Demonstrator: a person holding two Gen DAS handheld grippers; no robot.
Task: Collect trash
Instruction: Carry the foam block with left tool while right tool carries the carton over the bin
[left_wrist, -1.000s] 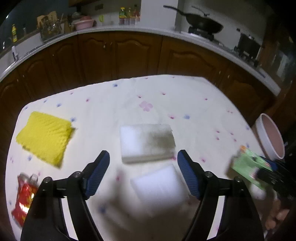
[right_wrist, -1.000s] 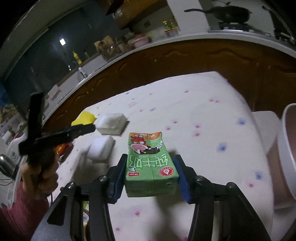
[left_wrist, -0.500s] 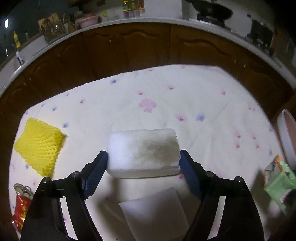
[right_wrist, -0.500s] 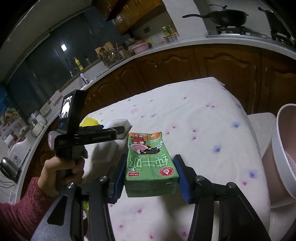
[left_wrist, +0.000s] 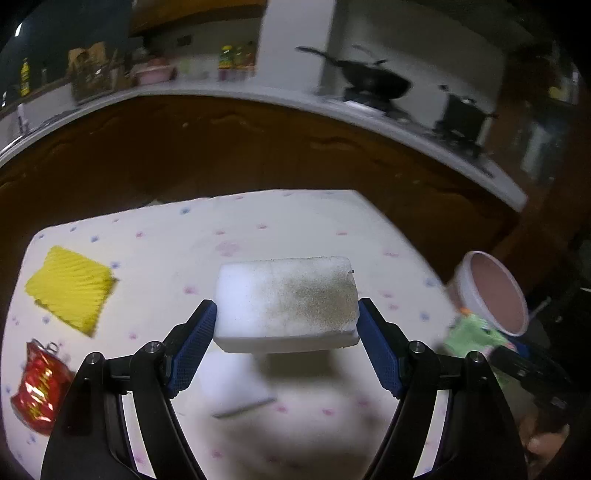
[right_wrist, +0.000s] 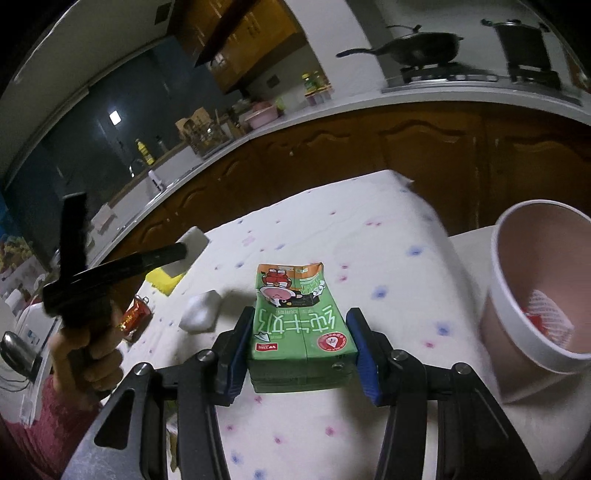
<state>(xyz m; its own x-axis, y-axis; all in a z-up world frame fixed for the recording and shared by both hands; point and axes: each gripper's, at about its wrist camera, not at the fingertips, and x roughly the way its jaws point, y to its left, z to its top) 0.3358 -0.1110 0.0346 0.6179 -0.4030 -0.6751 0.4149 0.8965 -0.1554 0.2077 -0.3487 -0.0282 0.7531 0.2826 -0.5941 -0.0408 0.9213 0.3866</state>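
Above floral tablecloth (left_wrist: 295, 221), seemingly lifted sponge (left_wrist: 286, 302) between left tongs (left_wrist: 286, 332).

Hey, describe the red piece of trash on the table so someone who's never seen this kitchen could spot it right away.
Start at the table with the white flower-dotted cloth. On its left part, nearer the viewer than the yellow ribbed sponge, lies the crushed red can. It is the only shiny red, crumpled metal thing there; its neighbours are soft, blocky sponges in yellow or white.
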